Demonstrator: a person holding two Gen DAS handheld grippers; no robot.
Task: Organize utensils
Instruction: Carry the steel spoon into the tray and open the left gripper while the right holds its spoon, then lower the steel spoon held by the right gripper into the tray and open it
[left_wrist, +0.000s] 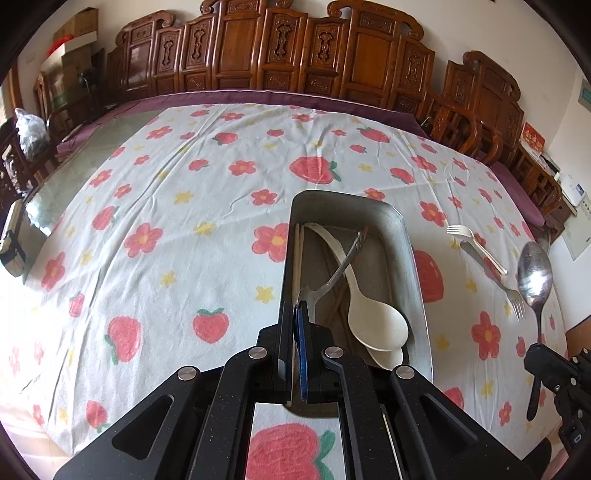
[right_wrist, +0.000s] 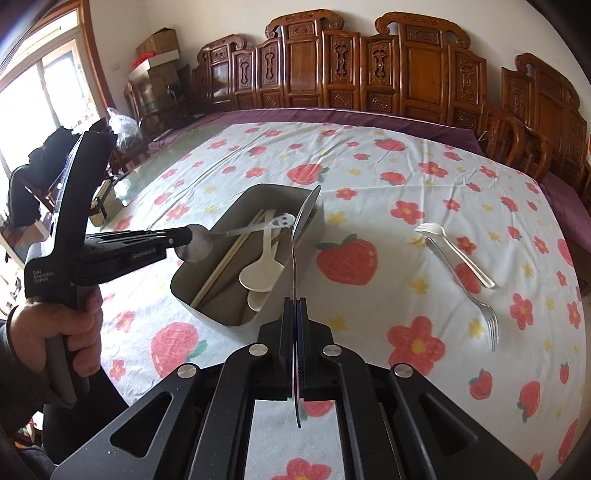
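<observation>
Left wrist view: the left hand-held gripper (left_wrist: 297, 306), at lower centre of the frame, has its jaws nearly closed on the bowl of a metal spoon (left_wrist: 334, 275), whose handle slants up over the grey metal tray (left_wrist: 415, 266). Inside the tray lie a white plastic ladle (left_wrist: 373, 317) and pale chopsticks (left_wrist: 298, 254) along its left wall.

Right wrist view: the right hand-held gripper (right_wrist: 296, 312), at lower centre, is clamped on the handle of a large steel spoon (right_wrist: 304, 221), held edge-on with its bowl raised over the right rim of the tray. At centre right of the frame, well apart from the tray, a white plastic fork (right_wrist: 434, 230), a metal utensil handle (right_wrist: 469, 267) and a steel fork (right_wrist: 476, 302) lie on the strawberry-print cloth (right_wrist: 369, 177) covering the bench.
</observation>
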